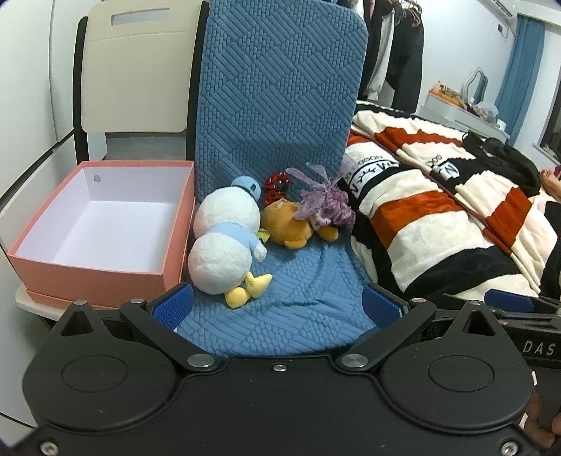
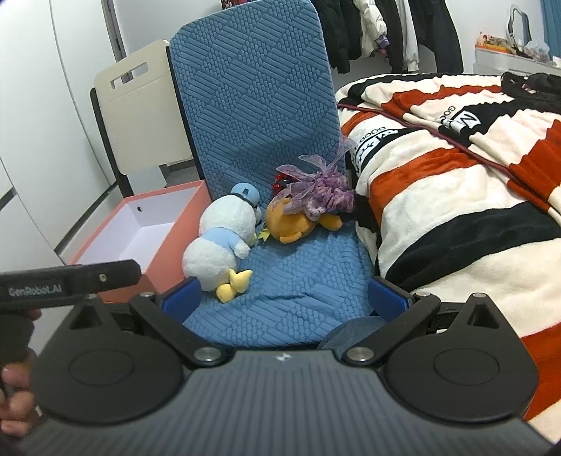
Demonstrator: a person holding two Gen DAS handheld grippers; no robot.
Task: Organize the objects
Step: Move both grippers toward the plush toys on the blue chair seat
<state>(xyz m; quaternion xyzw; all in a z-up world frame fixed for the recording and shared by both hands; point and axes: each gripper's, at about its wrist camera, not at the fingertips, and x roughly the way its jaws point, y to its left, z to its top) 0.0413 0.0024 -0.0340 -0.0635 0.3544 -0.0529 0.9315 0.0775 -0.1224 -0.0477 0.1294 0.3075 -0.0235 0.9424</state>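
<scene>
A white duck plush point(image 1: 224, 242) point(image 2: 221, 242) with a blue cap and yellow feet lies on the blue chair seat point(image 1: 298, 301) point(image 2: 301, 280). Behind it lie an orange plush point(image 1: 287, 224) point(image 2: 291, 221), a purple ribbon bundle point(image 1: 326, 200) point(image 2: 322, 191) and a red shiny item point(image 1: 277, 187) point(image 2: 282, 179). An open, empty pink box point(image 1: 101, 228) point(image 2: 140, 231) stands left of the chair. My left gripper point(image 1: 277, 305) is open and empty, in front of the duck. My right gripper point(image 2: 285, 298) is open and empty over the seat's front.
A bed with a striped cream, orange and black blanket point(image 1: 438, 210) point(image 2: 455, 175) lies right of the chair. A beige chair point(image 1: 133, 70) point(image 2: 136, 115) holds the box. Clothes point(image 2: 385, 31) hang behind. The left gripper's body point(image 2: 70, 280) shows in the right wrist view.
</scene>
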